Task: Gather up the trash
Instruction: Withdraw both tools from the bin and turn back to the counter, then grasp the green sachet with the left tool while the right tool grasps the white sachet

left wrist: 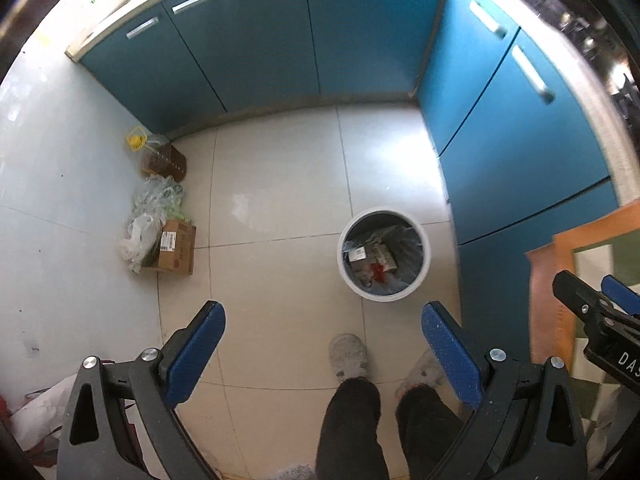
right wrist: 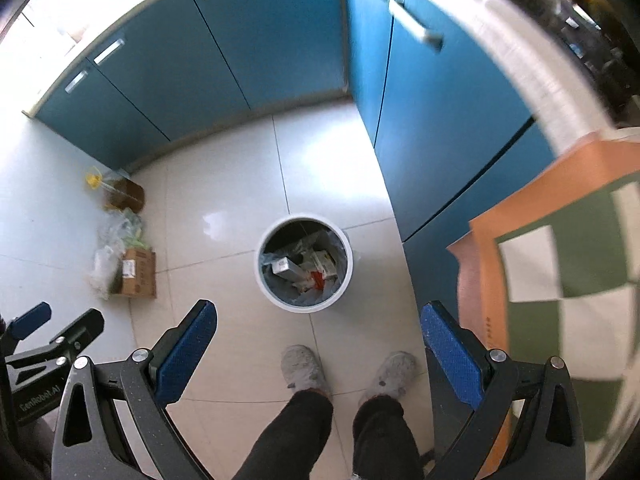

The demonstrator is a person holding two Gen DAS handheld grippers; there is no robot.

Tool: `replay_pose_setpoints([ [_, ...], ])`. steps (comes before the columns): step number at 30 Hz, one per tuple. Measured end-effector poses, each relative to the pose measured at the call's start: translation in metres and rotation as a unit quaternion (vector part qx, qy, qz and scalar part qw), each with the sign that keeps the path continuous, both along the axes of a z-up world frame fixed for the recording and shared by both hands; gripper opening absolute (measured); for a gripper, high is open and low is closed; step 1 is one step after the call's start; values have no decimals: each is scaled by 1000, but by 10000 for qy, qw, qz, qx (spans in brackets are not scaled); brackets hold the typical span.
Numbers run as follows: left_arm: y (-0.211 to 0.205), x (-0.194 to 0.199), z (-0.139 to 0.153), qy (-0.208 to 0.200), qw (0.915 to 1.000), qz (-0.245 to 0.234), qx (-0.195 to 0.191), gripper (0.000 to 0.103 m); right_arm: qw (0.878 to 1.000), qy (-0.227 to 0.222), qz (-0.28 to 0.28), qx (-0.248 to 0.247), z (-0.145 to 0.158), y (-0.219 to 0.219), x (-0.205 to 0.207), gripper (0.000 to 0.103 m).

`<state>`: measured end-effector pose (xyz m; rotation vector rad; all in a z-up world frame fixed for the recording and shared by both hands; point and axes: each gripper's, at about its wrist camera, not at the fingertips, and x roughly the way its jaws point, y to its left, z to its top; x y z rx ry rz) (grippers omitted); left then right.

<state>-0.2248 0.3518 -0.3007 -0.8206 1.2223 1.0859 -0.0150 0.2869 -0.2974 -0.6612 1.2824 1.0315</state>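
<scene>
A white round trash bin (left wrist: 426, 258) stands on the tiled floor beside the blue cabinets, lined with a bag and holding boxes and wrappers; it also shows in the right wrist view (right wrist: 349, 264). My left gripper (left wrist: 323, 316) is open and empty, high above the floor, with the bin ahead and to the right. My right gripper (right wrist: 319, 316) is open and empty, with the bin straight ahead below it. Each gripper shows at the edge of the other's view.
A cardboard box (left wrist: 178, 248), plastic bags (left wrist: 140, 236) and an oil bottle (left wrist: 160, 156) lie by the left wall. Blue cabinets (left wrist: 260, 40) run along the back and right. A table with an orange and green checked cloth (right wrist: 560, 264) is at right. The person's slippered feet (right wrist: 304, 368) stand below.
</scene>
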Motion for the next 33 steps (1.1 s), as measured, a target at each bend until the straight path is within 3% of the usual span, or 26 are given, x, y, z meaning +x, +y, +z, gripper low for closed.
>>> replay_pose_setpoints([
  [7, -6, 10, 58, -48, 9995, -180, 257, 100, 9991, 173, -210, 331, 61, -20, 8, 103],
  [11, -2, 39, 90, 22, 9985, -338, 439, 100, 9936, 523, -668, 752, 90, -33, 42, 103],
  [15, -6, 105, 130, -209, 9935, -737, 841, 100, 9818, 541, -1416, 1146, 120, -64, 104, 103],
  [19, -26, 206, 154, -434, 9841, -1447, 936, 100, 9617, 394, -2389, 1285, 136, -120, 189, 103],
  [25, -91, 382, 138, -661, 9635, -2565, 398, 100, 8951, -171, -4374, 851, 114, -268, 337, 103],
  [28, -121, 459, 109, -608, 9548, -2910, -43, 100, 8434, -342, -5346, 413, 85, -350, 406, 103],
  [31, -141, 521, 81, -518, 9507, -3029, -427, 100, 8117, -350, -5828, 139, 53, -401, 448, 103],
  [33, -149, 552, 66, -541, 9503, -2991, -676, 100, 8036, -217, -5946, 104, 35, -415, 465, 103],
])
